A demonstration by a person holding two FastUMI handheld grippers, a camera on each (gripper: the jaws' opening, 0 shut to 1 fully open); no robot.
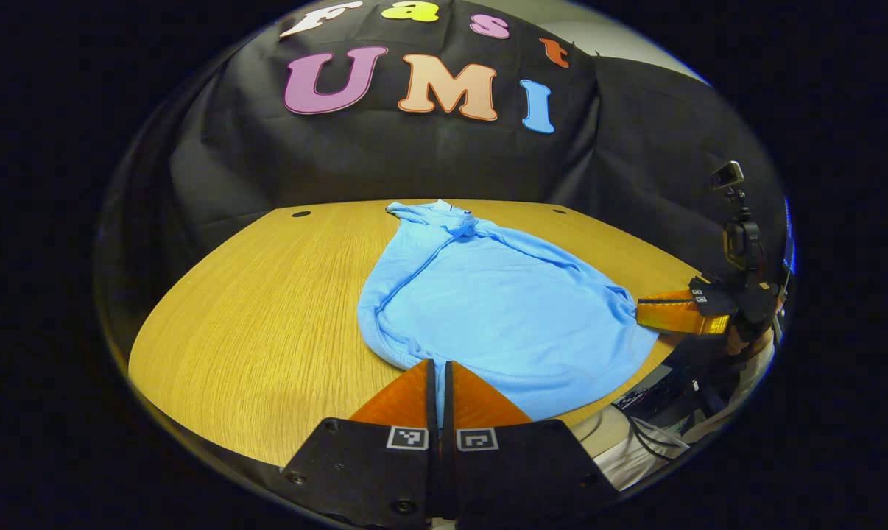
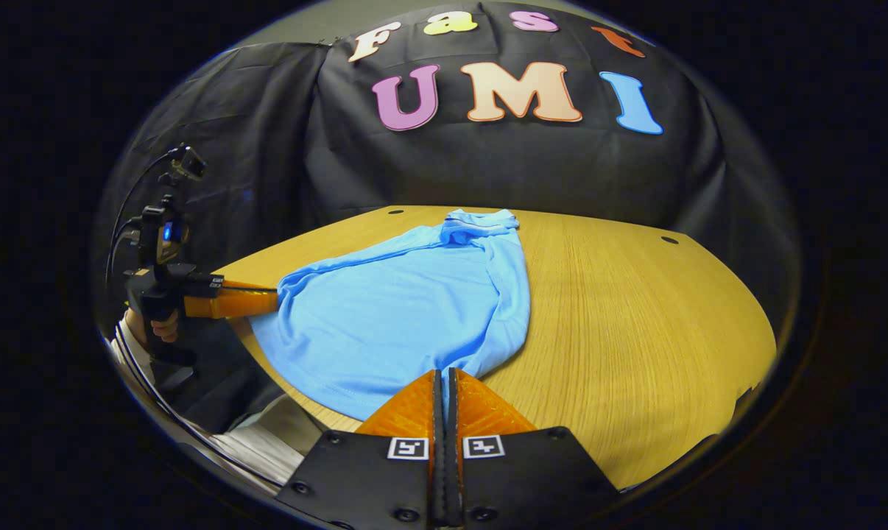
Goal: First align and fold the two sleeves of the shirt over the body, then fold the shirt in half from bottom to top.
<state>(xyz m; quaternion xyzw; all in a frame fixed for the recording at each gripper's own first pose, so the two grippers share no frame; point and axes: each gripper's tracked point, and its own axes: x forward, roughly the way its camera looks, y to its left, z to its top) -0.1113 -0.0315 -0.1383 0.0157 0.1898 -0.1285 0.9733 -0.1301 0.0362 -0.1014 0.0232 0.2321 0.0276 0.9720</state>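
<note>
Sleeves look folded in on the shirt [image 1: 488,309]. Both tongs, left [image 1: 438,366] and right [image 2: 444,373], clamp its near hem corners; bottom-to-top fold not yet done

Shirt [image 1: 503,309] hem corners hidden under both tools' tips; sleeves folded under/over body, can't tell which.

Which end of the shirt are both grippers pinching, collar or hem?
The hem, the near end: left gripper and right gripper are shut on it; the collar lies untouched, far off.
</note>
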